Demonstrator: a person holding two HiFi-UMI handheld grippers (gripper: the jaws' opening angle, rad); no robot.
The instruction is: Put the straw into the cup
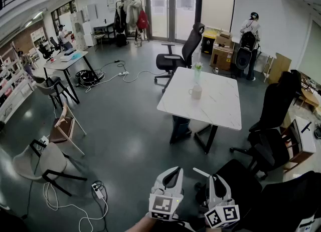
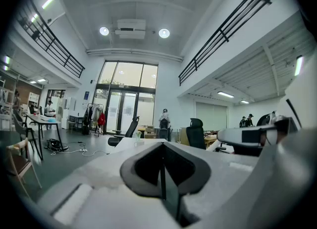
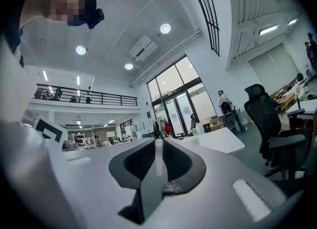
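Note:
A light mug-shaped cup (image 1: 196, 92) stands on the white square table (image 1: 215, 108) across the room, beside a slim vase with a green sprig (image 1: 197, 70). Both grippers hang low at the bottom of the head view, far from the table and pointing level toward it. My right gripper (image 1: 213, 177) is shut on a white straw (image 1: 200, 172), which pokes out to the left; in the right gripper view the straw (image 3: 158, 156) stands upright between the jaws of the right gripper (image 3: 158, 149). My left gripper (image 1: 175, 170) (image 2: 162, 146) is shut with nothing in it.
Black office chairs (image 1: 176, 55) (image 1: 273, 110) stand around the table. A wooden chair (image 1: 65, 126) and a grey chair (image 1: 42, 163) are at the left, with cables and a power strip (image 1: 98, 191) on the floor. A person (image 1: 248, 35) stands by boxes at the far wall.

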